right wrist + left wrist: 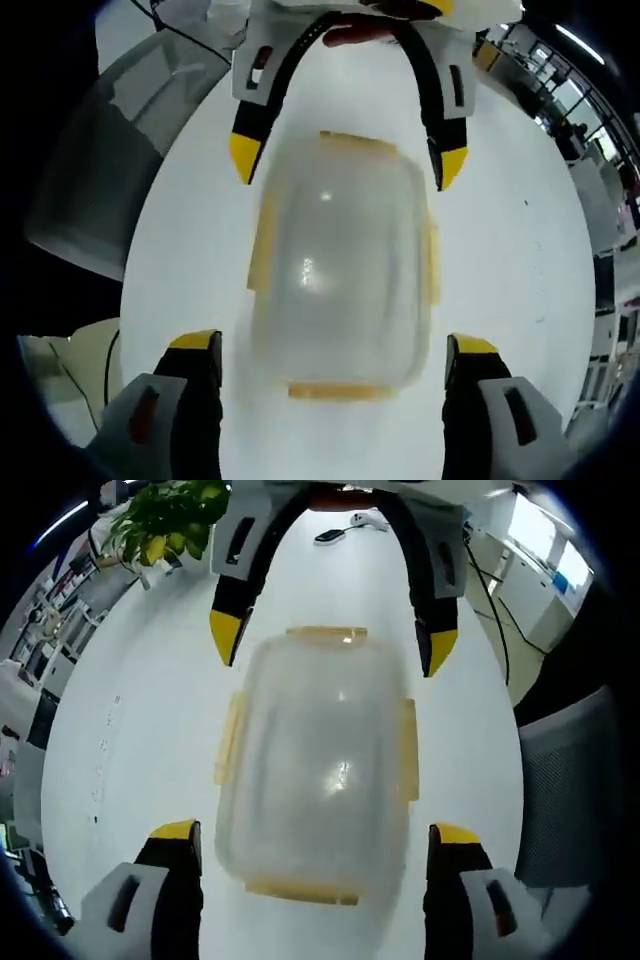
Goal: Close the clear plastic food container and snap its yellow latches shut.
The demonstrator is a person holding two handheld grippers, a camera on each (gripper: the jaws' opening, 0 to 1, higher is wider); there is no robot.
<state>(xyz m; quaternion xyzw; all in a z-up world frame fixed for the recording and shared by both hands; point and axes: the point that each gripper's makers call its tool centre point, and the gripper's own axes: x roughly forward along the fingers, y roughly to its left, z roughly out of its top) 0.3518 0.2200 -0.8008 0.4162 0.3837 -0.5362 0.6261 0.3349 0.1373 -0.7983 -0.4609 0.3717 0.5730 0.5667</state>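
The clear plastic food container (pixel 315 770) sits on the white desk (pixel 150 710), with the lid seemingly resting on top and its yellow latches (pixel 229 738) sticking out on all four sides, apparently not yet snapped down. The picture is blurred, so I cannot tell whether the lid is fully seated.

The left hand-held gripper (pixel 318 835) is at one short end of the container, its jaws spread wide, one on either side of the container's near end and not touching it. The right hand-held gripper (pixel 335 348) faces it from the opposite short end, its jaws likewise spread to both sides of the container and clear of it. Each shows at the top of the other's view.

To do this step well, I would first press the lid flat on the container so the rim seats evenly. Then work one latch at a time: steady the container with one hand-held gripper at its end, and push the latch at the other end down with a jaw tip until it clicks. Opposite latches should go first, or the lid may lift askew.

Beyond the container lie a potted plant (pixel 165 520) and a small dark object (pixel 330 536).
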